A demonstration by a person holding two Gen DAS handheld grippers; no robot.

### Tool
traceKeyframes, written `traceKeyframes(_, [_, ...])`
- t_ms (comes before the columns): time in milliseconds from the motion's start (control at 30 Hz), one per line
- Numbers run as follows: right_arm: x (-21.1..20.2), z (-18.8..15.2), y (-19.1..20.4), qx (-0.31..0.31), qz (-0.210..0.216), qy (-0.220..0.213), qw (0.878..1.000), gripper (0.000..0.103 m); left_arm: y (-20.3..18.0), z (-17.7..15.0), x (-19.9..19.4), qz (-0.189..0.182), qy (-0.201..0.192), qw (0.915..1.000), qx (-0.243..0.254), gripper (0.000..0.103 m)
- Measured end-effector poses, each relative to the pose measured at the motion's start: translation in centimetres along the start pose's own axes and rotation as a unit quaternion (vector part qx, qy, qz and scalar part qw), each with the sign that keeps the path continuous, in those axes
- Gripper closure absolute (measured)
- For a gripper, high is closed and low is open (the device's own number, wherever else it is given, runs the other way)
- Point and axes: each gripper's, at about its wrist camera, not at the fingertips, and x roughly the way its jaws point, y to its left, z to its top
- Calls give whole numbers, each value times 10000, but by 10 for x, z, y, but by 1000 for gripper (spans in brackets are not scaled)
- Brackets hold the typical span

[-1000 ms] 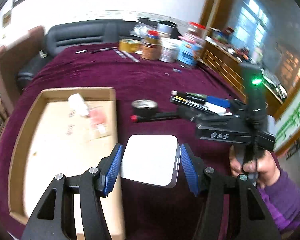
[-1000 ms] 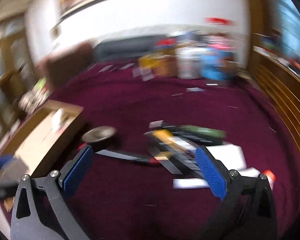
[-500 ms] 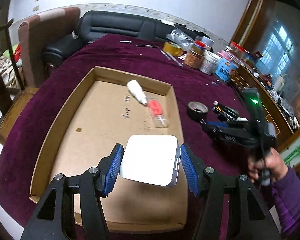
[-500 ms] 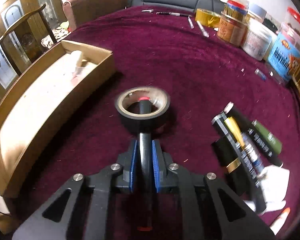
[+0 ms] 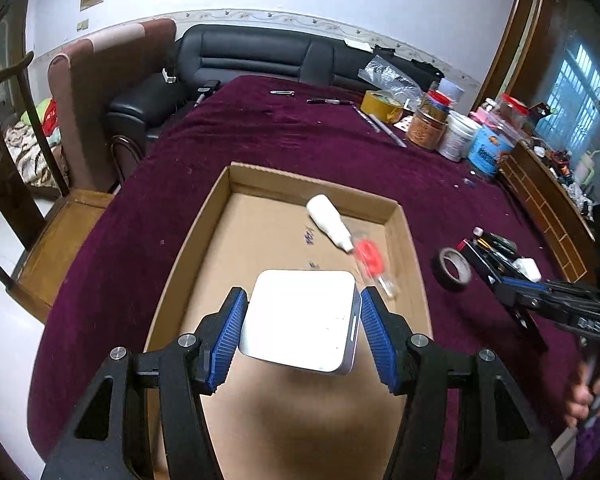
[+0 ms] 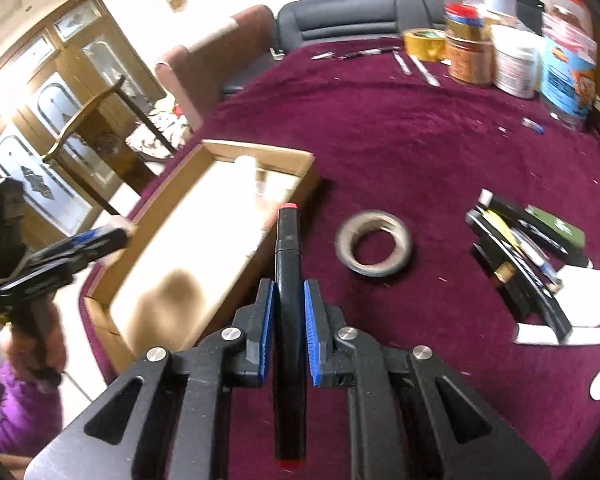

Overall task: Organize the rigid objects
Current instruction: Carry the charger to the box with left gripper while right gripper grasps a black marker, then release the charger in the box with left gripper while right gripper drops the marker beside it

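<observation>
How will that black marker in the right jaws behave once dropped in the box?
The marker looks stiff, holding straight though gripped mid-length. Its barrel seems round, so it may roll on the flat floor of the box. Probably light.

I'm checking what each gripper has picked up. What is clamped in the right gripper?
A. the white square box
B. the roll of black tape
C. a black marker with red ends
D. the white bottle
C: in the right wrist view the right gripper has its blue pads shut on the black marker, while the roll of black tape lies on the cloth beside it.
</observation>
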Motion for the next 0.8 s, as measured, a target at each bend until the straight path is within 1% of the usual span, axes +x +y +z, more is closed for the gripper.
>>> traceKeyframes(100, [15, 16, 19, 98, 250, 55, 9996, 90, 5, 14, 20, 7, 133, 9999, -94, 51])
traceKeyframes(267, [62, 41, 44, 398, 563, 307, 9971, 90, 15, 30, 46, 152, 213, 9993, -272, 51])
traceKeyframes(333, [80, 49, 50, 463, 563, 365, 9967, 90, 20, 36, 55, 318, 172, 9988, -330, 51])
traceKeyframes(467, [115, 63, 59, 659, 554, 495, 9951, 90, 35, 46, 77, 423, 259, 9971, -582, 51])
traceKeyframes(567, [136, 69, 58, 863, 539, 576, 9931, 90, 43, 49, 92, 541, 333, 9958, -652, 51])
traceKeyframes(667, [148, 73, 55, 991, 536, 596, 9918, 90, 43, 50, 99, 510, 353, 9960, -644, 50])
traceKeyframes(700, [151, 74, 54, 1004, 513, 596, 9918, 90, 43, 50, 99, 551, 352, 9957, -649, 51])
traceKeyframes(800, [158, 74, 51, 1068, 503, 616, 9911, 89, 45, 49, 98, 496, 333, 9958, -692, 50])
